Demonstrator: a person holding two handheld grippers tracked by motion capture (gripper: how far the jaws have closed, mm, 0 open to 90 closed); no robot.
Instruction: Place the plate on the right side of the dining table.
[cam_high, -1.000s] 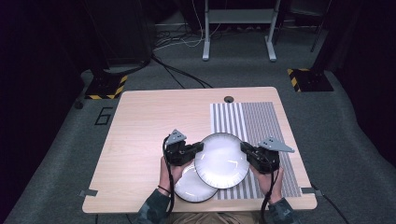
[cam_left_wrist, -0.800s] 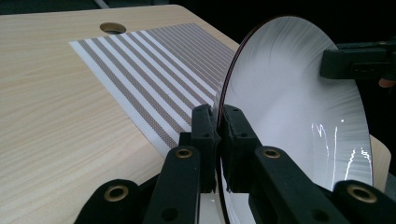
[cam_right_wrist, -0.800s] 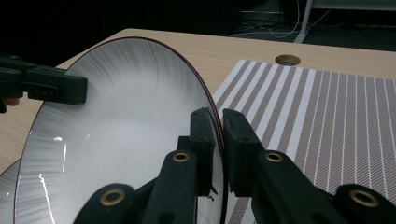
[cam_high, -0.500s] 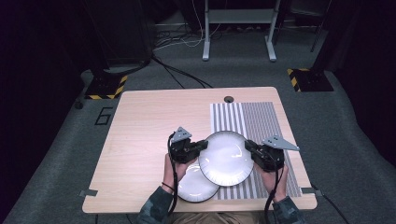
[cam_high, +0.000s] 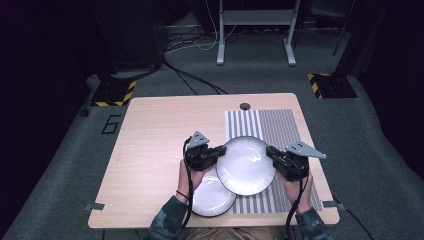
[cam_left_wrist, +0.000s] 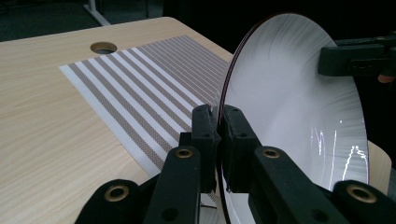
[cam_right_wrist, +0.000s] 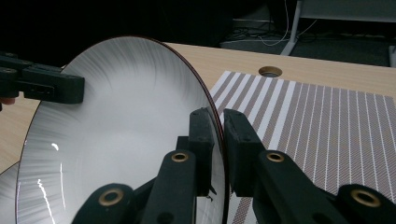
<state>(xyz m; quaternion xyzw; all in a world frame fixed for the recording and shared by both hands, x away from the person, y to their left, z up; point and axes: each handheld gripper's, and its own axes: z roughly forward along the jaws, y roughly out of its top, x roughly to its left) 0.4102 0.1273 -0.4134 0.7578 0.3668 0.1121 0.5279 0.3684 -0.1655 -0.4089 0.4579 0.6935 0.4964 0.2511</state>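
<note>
Hand-held gripper jaws over plate rim, contact seemingly hidden.

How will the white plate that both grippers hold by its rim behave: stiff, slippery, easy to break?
The upper plate probably stays stiff: it keeps its round shape though clamped only at two edges. Its glossy surface suggests it may slip in the left gripper and right gripper. It looks ceramic, so likely fragile if dropped on the table.

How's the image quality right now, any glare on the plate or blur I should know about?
High view: soft overall, room beyond the table dark. Left gripper view: thin glare streaks low on the held plate, left hand-held gripper sharp enough, far mat stripes softer. Right gripper view: small highlights at the plate's lower left, background nearly black.
</note>
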